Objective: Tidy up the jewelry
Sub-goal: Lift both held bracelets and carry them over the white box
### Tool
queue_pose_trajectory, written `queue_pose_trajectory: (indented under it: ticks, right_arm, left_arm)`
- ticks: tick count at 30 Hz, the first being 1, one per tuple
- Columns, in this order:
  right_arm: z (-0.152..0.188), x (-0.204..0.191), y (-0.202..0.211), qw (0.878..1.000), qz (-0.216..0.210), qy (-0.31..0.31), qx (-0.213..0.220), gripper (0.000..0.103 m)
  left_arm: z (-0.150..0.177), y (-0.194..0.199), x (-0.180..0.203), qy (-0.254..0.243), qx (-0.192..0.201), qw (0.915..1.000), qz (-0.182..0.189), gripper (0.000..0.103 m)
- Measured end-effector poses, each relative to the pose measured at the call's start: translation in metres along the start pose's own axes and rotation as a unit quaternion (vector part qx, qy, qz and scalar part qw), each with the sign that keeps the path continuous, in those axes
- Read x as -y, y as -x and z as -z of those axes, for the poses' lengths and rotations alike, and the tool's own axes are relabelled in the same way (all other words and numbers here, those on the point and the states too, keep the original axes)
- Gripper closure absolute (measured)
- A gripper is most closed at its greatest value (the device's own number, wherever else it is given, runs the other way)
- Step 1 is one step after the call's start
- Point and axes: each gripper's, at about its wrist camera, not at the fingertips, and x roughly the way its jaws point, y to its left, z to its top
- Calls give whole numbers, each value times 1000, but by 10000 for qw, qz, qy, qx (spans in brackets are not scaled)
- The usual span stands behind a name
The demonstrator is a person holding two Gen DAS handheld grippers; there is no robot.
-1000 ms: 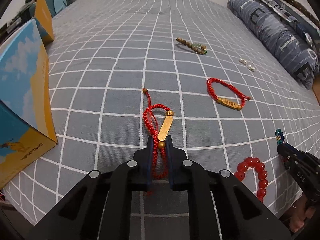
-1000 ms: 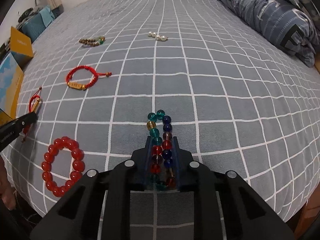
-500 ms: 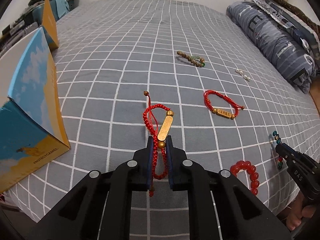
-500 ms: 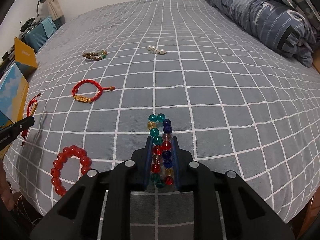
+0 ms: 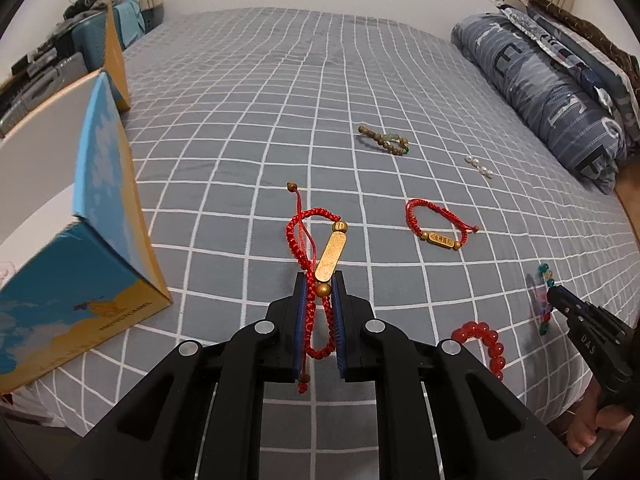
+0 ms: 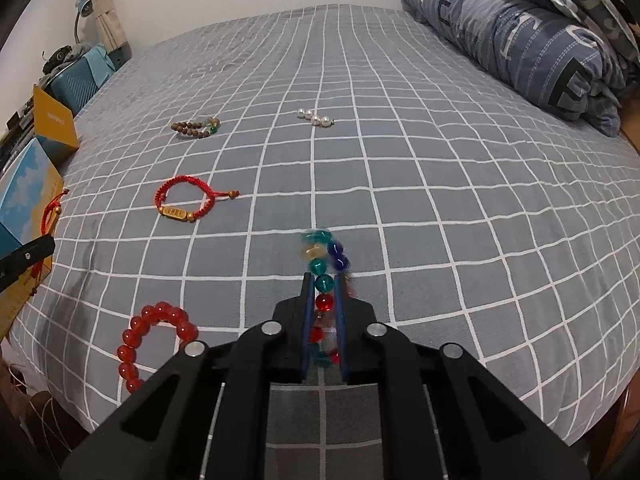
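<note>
My left tongs [image 5: 319,300] pinch a cord bracelet [image 5: 316,248]; my right tongs [image 6: 323,300] pinch glass beads [image 6: 323,264]. Four pieces lie ahead, unsorted.

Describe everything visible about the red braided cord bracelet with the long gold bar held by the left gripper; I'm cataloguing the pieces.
The red braided cord bracelet with the long gold bar is pinched between the blue-padded fingers of the left gripper, lifted above the grey checked bedspread. Its knotted red cord loop is squashed narrow. A flat, elongated gold-coloured bar sits between two round gold beads. A thin red tail with a brownish end bead sticks forward; another dangles below.
</note>
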Motion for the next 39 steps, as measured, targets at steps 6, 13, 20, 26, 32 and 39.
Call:
queue_pose_trajectory:
  ticks: [6, 13, 20, 26, 32, 39]
  right_arm:
    - [-8, -2, 7, 9999, 55, -4, 90, 94]
    - [-20, -8, 15, 9999, -18, 23, 133, 94]
    - [-34, -25, 26, 9996, -179, 61, 222, 94]
    - [-54, -50, 44, 9986, -362, 161, 339, 94]
    - [-78, -88, 61, 9969, -515, 399, 451, 94]
    - [-104, -146, 86, 9924, -824, 695, 589, 94]
  left_arm:
    - [-2, 15, -6, -30, 73, 10000, -50, 92]
    - [-9, 40, -12, -26, 236, 9996, -129, 92]
    - [-15, 62, -28, 71, 378, 9990, -229, 92]
    - [-23, 79, -55, 264, 402, 9982, -369, 92]
    - [-32, 98, -88, 480, 475, 9959, -596, 91]
    - [-34, 118, -136, 858, 468, 9918, -827, 91]
